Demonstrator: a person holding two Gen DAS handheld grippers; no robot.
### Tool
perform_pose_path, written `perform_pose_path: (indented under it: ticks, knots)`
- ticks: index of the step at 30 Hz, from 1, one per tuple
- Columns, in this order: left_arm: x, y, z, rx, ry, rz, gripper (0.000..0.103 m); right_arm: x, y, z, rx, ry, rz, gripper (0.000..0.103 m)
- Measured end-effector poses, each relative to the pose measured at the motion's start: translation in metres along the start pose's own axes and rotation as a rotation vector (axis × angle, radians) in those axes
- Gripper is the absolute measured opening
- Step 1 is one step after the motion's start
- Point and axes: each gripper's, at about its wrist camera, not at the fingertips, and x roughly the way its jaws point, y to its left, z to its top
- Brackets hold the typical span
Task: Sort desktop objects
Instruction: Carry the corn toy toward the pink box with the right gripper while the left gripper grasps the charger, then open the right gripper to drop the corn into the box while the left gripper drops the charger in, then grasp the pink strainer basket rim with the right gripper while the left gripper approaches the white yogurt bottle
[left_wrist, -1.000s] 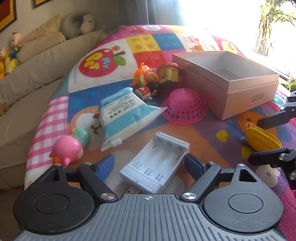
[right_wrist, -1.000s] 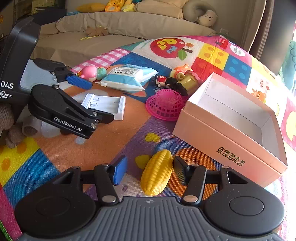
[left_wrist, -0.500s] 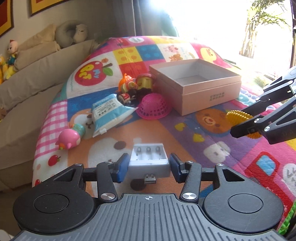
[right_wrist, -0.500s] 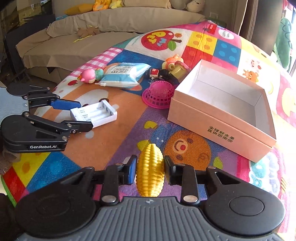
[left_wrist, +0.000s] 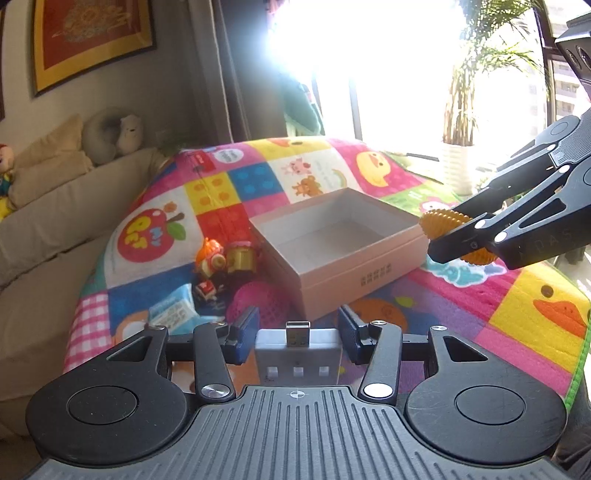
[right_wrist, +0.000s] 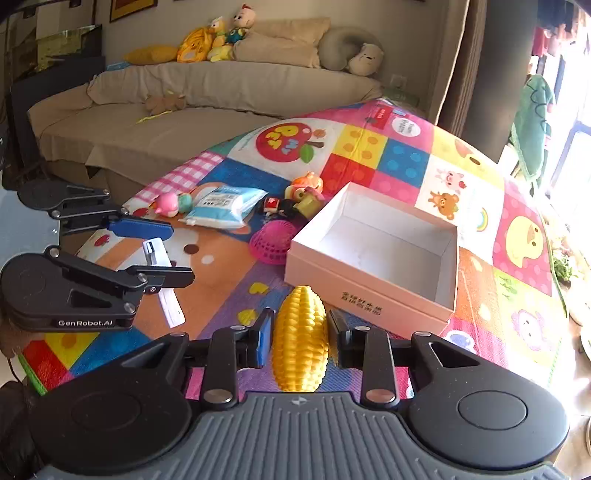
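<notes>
Inspector A: Left claw (left_wrist: 298, 334) clenched on the white battery charger (left_wrist: 297, 352), held above the play mat (left_wrist: 517, 314), near the open pink box (left_wrist: 354, 273).

Inspector B: Right claw (right_wrist: 300, 332) clenched on the yellow toy corn (right_wrist: 300, 339), lifted beside the box's near wall.

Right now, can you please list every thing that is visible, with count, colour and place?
Box: 1, pink with white inside, open, middle of mat.
Toy corn: 1, yellow, in right gripper.
Battery charger: 1, white, in left gripper.
Basket: 1, pink, upside down, left of box.
Wipes pack: 1, blue-white, behind basket.
Small figures: several, orange, yellow, red, behind basket.
Pink toy: 1, left of wipes pack.
Play mat: 1, multicoloured.
Sofa: 1, beige, with plush toys.
Left gripper: black, shut.
Right gripper: black, shut.
</notes>
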Motion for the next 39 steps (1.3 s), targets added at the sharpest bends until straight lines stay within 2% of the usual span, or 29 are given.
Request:
perform_pose_path:
  ticks: [4, 7, 9, 11, 14, 16, 19, 21, 23, 25, 28, 30, 32, 39]
  knots:
    - [0.033, 0.003, 0.046, -0.01, -0.097, 0.02, 0.052, 0.014, -0.035, 0.035, 0.022, -0.055, -0.068, 0.03]
    - [0.069, 0.011, 0.077, -0.1, -0.167, -0.01, 0.052, 0.047, -0.07, 0.066, 0.082, -0.041, -0.107, 0.03]
    - [0.092, 0.02, 0.087, -0.168, -0.142, -0.031, 0.055, 0.08, -0.094, 0.082, 0.131, 0.001, -0.103, 0.031]
    - [0.103, 0.034, 0.085, -0.224, -0.104, -0.015, 0.06, 0.111, -0.114, 0.09, 0.179, 0.042, -0.089, 0.033]
    - [0.095, 0.053, 0.063, -0.246, -0.098, 0.019, 0.084, 0.137, -0.13, 0.088, 0.224, 0.078, -0.131, 0.033]
    - [0.084, 0.065, 0.038, -0.236, -0.093, 0.05, 0.09, 0.142, -0.13, 0.082, 0.224, 0.075, -0.132, 0.036]
    - [0.071, 0.08, -0.002, -0.246, -0.033, 0.089, 0.094, 0.145, -0.116, 0.078, 0.196, 0.057, -0.138, 0.038]
    - [0.066, 0.088, -0.027, -0.251, 0.026, 0.15, 0.095, 0.144, -0.094, 0.079, 0.138, 0.029, -0.137, 0.04]
    - [0.06, 0.097, -0.048, -0.264, 0.072, 0.216, 0.095, 0.144, -0.062, 0.083, 0.055, -0.008, -0.111, 0.048]
    - [0.054, 0.108, -0.064, -0.3, 0.103, 0.252, 0.096, 0.146, -0.026, 0.088, -0.043, -0.038, -0.081, 0.05]
    - [0.044, 0.124, -0.08, -0.356, 0.13, 0.271, 0.098, 0.157, 0.03, 0.092, -0.231, -0.063, -0.067, 0.057]
    - [0.037, 0.131, -0.089, -0.382, 0.135, 0.278, 0.1, 0.171, 0.054, 0.097, -0.283, -0.034, -0.041, 0.059]
    - [0.032, 0.135, -0.095, -0.405, 0.133, 0.279, 0.1, 0.188, 0.067, 0.105, -0.263, 0.026, -0.016, 0.058]
    - [0.024, 0.142, -0.111, -0.476, 0.131, 0.257, 0.101, 0.243, 0.065, 0.12, -0.136, 0.193, -0.02, 0.056]
